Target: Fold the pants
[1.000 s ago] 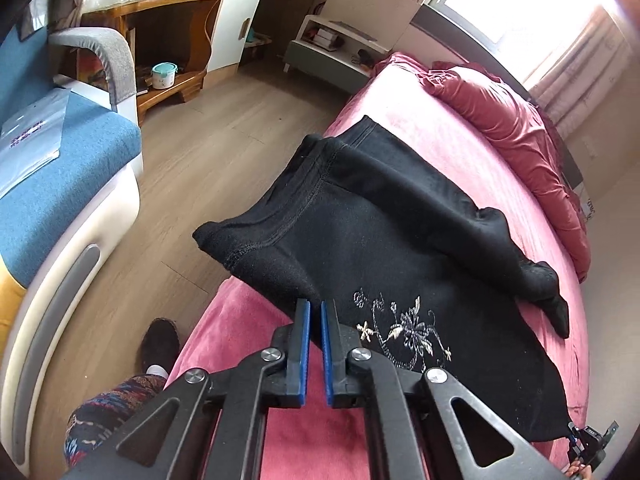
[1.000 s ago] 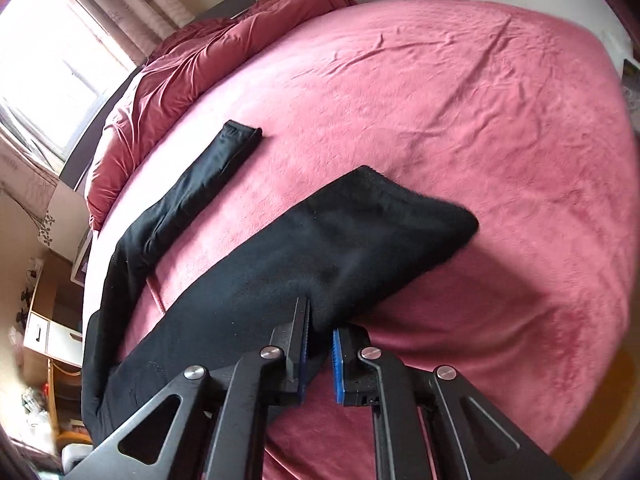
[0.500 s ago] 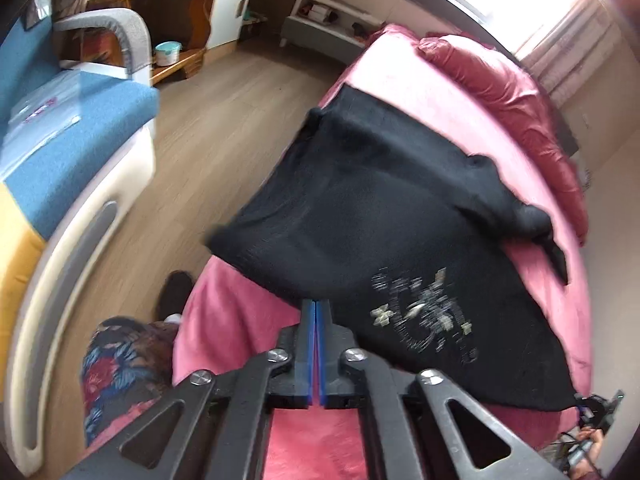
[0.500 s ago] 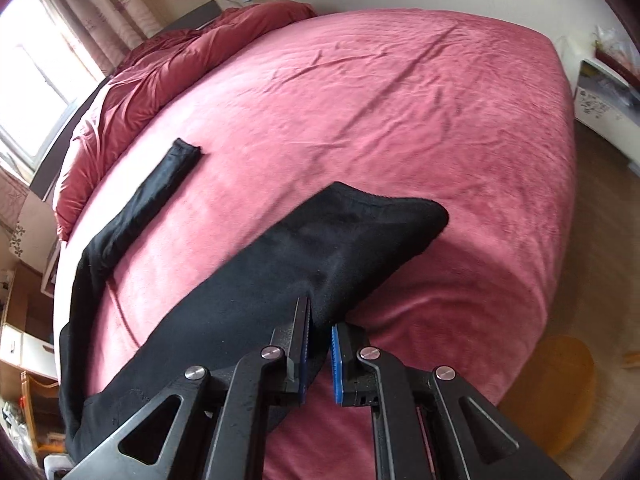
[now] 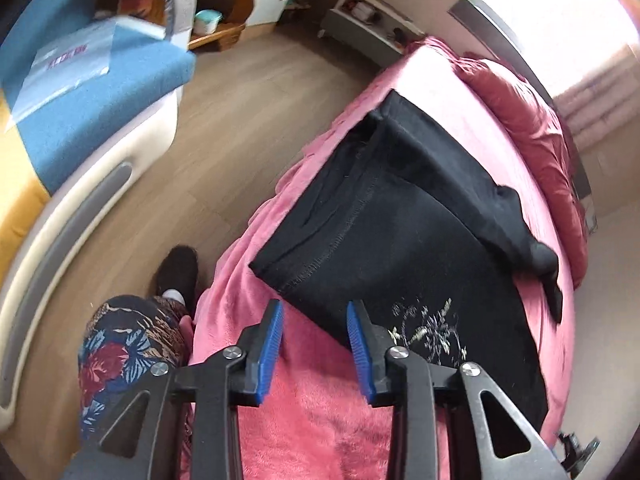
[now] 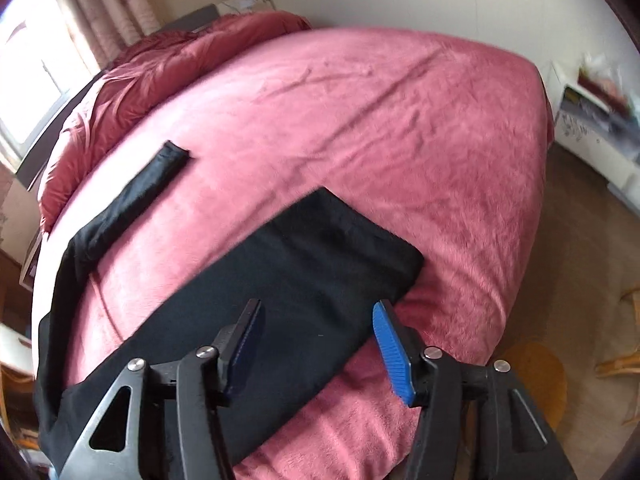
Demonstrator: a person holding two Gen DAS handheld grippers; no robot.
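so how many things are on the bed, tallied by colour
black: 1, the pants, lying flat with both legs spread apart
dark red: 1, the bunched duvet at the head of the bed
total: 2
Neither open hand-held gripper, left or right, holds anything.

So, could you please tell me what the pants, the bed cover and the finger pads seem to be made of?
Pants: soft black knit, probably cotton jersey or fleece; matte, with visible stitched seams and pale floral embroidery.
Bed cover: pink plush, likely fleece or velvet; its fuzzy nap shows light and dark streaks.
Finger pads: blue, ribbed, probably rubber or soft plastic, on black fingers that look like rigid plastic.
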